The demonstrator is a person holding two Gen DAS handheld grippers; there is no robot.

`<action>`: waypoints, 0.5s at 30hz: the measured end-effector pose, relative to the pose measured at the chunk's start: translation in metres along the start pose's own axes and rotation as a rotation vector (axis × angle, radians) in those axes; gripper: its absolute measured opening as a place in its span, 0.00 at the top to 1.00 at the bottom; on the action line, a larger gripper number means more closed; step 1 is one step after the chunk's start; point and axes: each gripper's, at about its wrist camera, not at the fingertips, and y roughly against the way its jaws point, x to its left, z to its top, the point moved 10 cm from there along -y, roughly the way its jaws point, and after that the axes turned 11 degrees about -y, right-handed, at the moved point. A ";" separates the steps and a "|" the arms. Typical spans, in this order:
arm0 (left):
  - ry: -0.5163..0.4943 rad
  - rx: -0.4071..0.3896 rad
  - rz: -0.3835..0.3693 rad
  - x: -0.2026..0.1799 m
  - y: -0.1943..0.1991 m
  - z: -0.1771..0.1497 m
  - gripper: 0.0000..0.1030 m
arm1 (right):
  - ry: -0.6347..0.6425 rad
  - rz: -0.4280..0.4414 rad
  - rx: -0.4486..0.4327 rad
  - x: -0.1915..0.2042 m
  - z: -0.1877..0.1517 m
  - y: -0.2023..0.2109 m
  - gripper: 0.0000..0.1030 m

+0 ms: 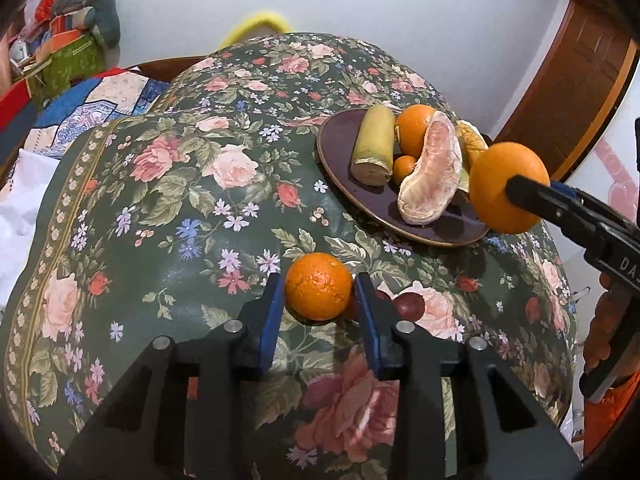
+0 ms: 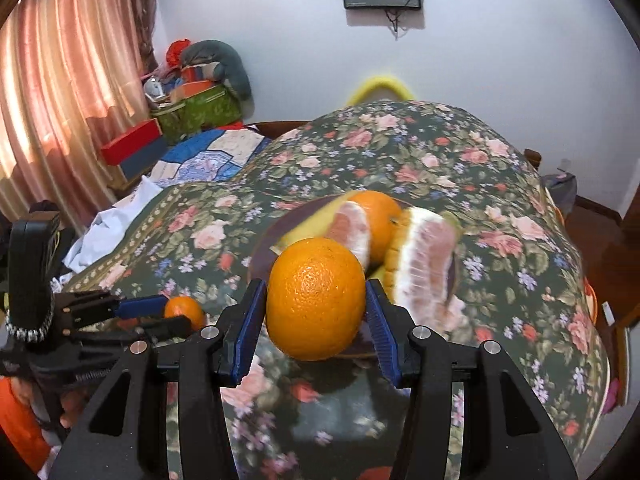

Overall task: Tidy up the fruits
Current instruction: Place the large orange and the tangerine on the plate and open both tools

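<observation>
A small orange (image 1: pixel 319 286) lies on the floral cloth between the blue pads of my left gripper (image 1: pixel 318 304); the pads stand a little apart from it, so the gripper is open. The small orange also shows in the right wrist view (image 2: pixel 185 309). My right gripper (image 2: pixel 316 312) is shut on a large orange (image 2: pixel 316 298) and holds it above the near rim of a dark plate (image 1: pixel 340 178). In the left wrist view the large orange (image 1: pixel 508 186) hangs at the plate's right edge. The plate holds a yellow-green fruit piece (image 1: pixel 372 146), an orange (image 1: pixel 414 128), a tiny orange (image 1: pixel 405 169) and peeled pomelo segments (image 1: pixel 432 176).
The floral cloth (image 1: pixel 180 208) covers a rounded table. A bed with a patchwork quilt (image 2: pixel 208 158) and a green basket of clutter (image 2: pixel 200 110) lie to the left. A pink curtain (image 2: pixel 60 92) hangs far left, and a wooden door (image 1: pixel 580 92) stands at right.
</observation>
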 end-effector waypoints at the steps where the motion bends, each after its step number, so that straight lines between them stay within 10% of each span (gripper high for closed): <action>1: -0.007 -0.001 0.004 -0.001 0.000 0.001 0.66 | -0.004 -0.002 -0.001 -0.002 -0.001 0.000 0.55; 15: -0.030 -0.060 -0.002 -0.010 0.009 0.040 0.67 | -0.021 0.003 0.031 -0.013 -0.005 -0.021 0.55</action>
